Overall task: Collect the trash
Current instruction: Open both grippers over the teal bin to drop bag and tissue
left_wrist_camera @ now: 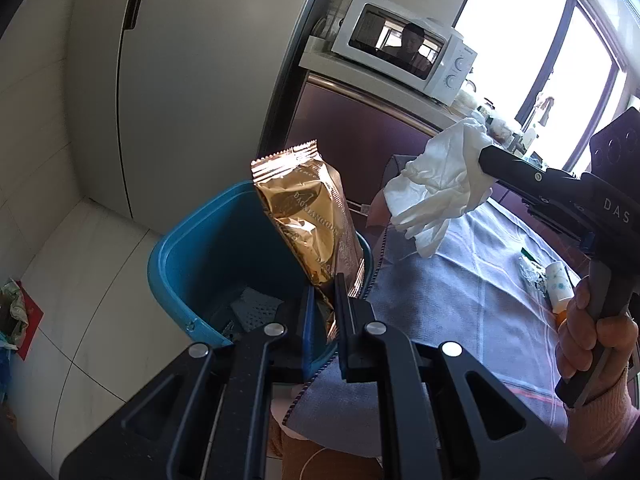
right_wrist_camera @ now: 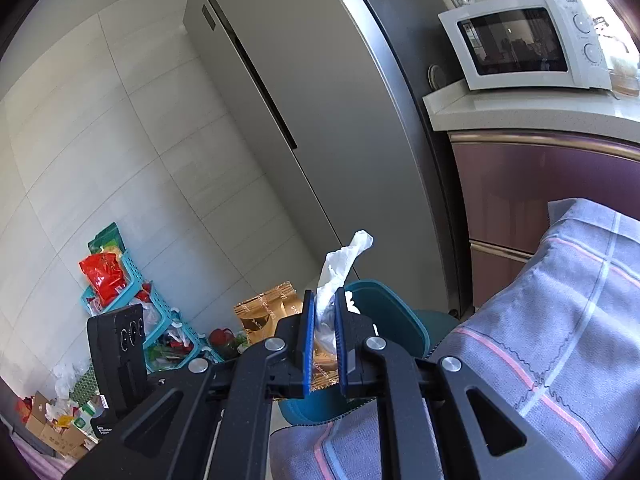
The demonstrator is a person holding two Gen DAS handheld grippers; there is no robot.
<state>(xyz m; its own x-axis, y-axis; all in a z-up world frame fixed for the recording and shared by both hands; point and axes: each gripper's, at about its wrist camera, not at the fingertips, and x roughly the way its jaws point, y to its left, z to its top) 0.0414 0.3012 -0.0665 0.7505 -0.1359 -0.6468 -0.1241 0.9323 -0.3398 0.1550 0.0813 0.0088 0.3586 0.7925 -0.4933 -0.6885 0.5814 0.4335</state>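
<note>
The tall grey fridge [left_wrist_camera: 192, 92] fills the back of the left wrist view, with the white microwave [left_wrist_camera: 404, 50] on a ledge at two o'clock from it. The bench [left_wrist_camera: 472, 280], under a lilac checked cloth, runs out to four o'clock, carrying a small white bottle [left_wrist_camera: 560, 286] and a scrap of foil [left_wrist_camera: 532, 276] near its far edge. Tucked against the bench's left edge stands the blue trash bin [left_wrist_camera: 180, 256], open-topped, something pale and perforated lying at its bottom.

Over that bin, the left gripper [left_wrist_camera: 322, 300] has its fingers clenched on the lower end of a gold snack wrapper [left_wrist_camera: 308, 216], which stands upright above the bin's right rim. At two o'clock from the wrapper, the right gripper [left_wrist_camera: 486, 164] hangs above the cloth, its fingers pinched on a crumpled white tissue [left_wrist_camera: 436, 188], the person's hand [left_wrist_camera: 592, 332] wrapped round the handle.

From the right wrist view, the tissue [right_wrist_camera: 340, 268] sticks up from between the blue pads, the bin [right_wrist_camera: 384, 312] just beyond at one o'clock, the wrapper [right_wrist_camera: 268, 312] at ten o'clock.
</note>
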